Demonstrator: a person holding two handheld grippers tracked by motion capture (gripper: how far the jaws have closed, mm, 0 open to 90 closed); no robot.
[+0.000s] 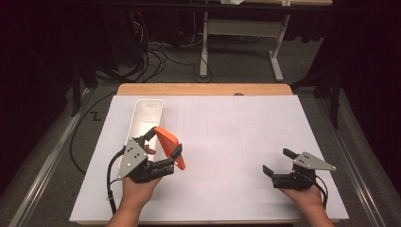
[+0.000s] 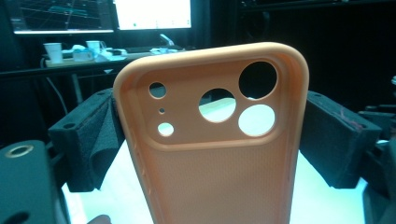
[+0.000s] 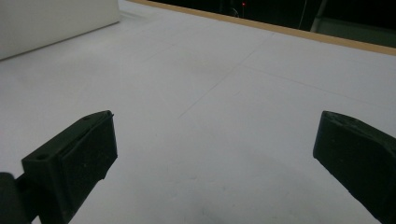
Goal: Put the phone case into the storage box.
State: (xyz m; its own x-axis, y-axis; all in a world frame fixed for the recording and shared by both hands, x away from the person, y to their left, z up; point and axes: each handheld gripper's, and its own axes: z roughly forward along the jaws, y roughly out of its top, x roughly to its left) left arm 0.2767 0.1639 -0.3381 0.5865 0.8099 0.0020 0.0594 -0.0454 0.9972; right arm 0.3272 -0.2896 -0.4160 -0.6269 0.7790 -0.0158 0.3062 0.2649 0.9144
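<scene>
One orange phone case (image 2: pixel 210 140) is pinched in the left claw (image 1: pixel 163 144); the right claw (image 1: pixel 279 161) gapes beside one white tray (image 1: pixel 144 118).

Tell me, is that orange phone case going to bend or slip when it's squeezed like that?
Probably a little bendy: the orange phone case is a thin shell with big camera holes. It looks light, as the left gripper holds it off the table by its edges. Its matte, finely textured inside and the soft jaw pads suggest little slipping.
</scene>
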